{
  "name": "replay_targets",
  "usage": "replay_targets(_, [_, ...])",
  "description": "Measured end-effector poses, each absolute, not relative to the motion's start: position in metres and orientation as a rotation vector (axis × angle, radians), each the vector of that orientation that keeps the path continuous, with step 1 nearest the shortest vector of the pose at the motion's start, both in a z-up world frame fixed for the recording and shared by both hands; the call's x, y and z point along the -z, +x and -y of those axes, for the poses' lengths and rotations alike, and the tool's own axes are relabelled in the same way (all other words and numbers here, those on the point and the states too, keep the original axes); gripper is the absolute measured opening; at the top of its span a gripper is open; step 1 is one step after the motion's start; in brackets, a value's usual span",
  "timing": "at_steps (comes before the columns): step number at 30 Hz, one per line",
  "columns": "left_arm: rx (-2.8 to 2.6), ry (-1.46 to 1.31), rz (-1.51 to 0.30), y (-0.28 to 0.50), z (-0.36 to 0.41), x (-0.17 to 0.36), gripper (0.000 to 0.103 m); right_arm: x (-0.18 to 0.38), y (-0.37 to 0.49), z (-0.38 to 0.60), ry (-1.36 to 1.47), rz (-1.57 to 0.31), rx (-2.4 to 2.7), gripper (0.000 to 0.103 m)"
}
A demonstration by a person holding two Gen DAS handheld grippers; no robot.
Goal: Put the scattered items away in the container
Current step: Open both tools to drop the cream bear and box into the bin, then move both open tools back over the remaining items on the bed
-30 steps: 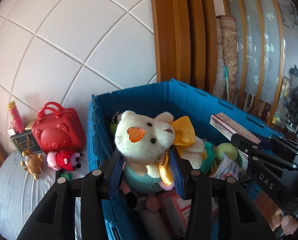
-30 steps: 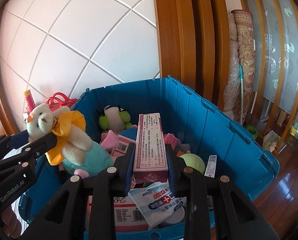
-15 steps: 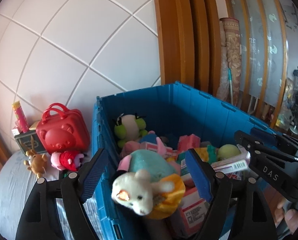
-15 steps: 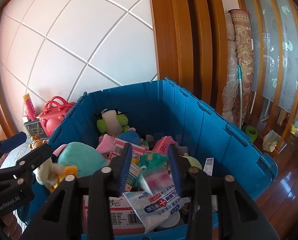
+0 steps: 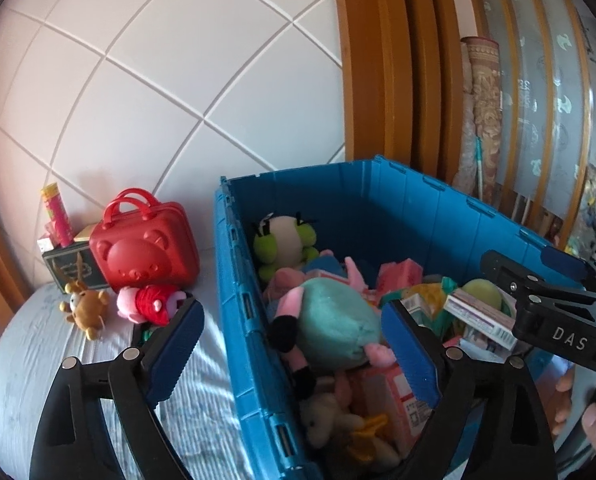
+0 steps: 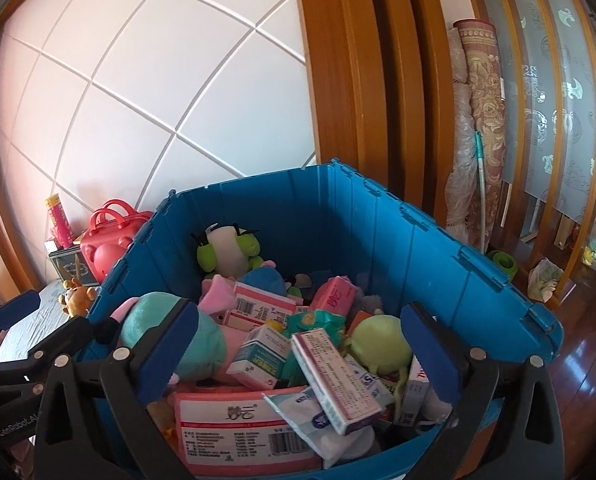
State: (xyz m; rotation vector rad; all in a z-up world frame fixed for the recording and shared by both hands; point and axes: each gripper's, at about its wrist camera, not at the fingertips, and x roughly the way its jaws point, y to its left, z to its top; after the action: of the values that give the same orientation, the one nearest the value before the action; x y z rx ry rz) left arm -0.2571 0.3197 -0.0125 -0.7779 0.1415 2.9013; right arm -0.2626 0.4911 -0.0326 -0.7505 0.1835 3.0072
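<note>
**Both grippers empty above the filled bin**

The blue bin [image 6: 378, 240] stands against a white tiled wall [image 5: 170, 80], beside a wooden door frame [image 6: 338, 80]. Its rim is free on all visible sides; its left wall runs along a pale blue striped cloth [image 5: 78, 360]. The left gripper [image 5: 294, 356] hangs over that wall, fingers spread wide and holding nothing: one blue pad [image 5: 176, 348] is over the cloth, the other above the bin's contents. The right gripper [image 6: 302, 356], likewise wide apart and empty, hovers over the near end of the bin. Inside, the teddy bear [image 5: 334, 328] lies head down against the left wall, and the long box [image 6: 334, 376] rests slantwise on top of packets and cartons. On the cloth a red case [image 5: 144, 246], a small pink-and-red plush [image 5: 150, 304] and a brown plush [image 5: 84, 306] sit outside the bin. A polished wooden floor [image 6: 586, 360] lies to the right.
</note>
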Motion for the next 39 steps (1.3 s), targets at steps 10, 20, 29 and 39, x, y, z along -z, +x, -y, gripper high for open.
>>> replay_targets(10, [-3.038,-0.803,-0.004,-0.250,-0.241,0.017,0.102,0.021,-0.260,-0.428,-0.708,-0.143,-3.166,0.103])
replay_targets(20, [-3.104,-0.836,0.067,-0.249,-0.106,0.029,0.102,0.007,-0.258,-0.298,-0.658,-0.014,-3.264,0.103])
replay_targets(29, [-3.108,-1.065,0.006,-0.272,0.069,0.079,0.102,0.025,-0.272,-0.149,-0.715,-0.047,-3.251,0.103])
replay_targets(39, [-3.106,-1.321,0.092,-0.320,0.196,0.135,0.102,0.092,-0.342,-0.066,-1.092,-0.037,-3.092,0.103])
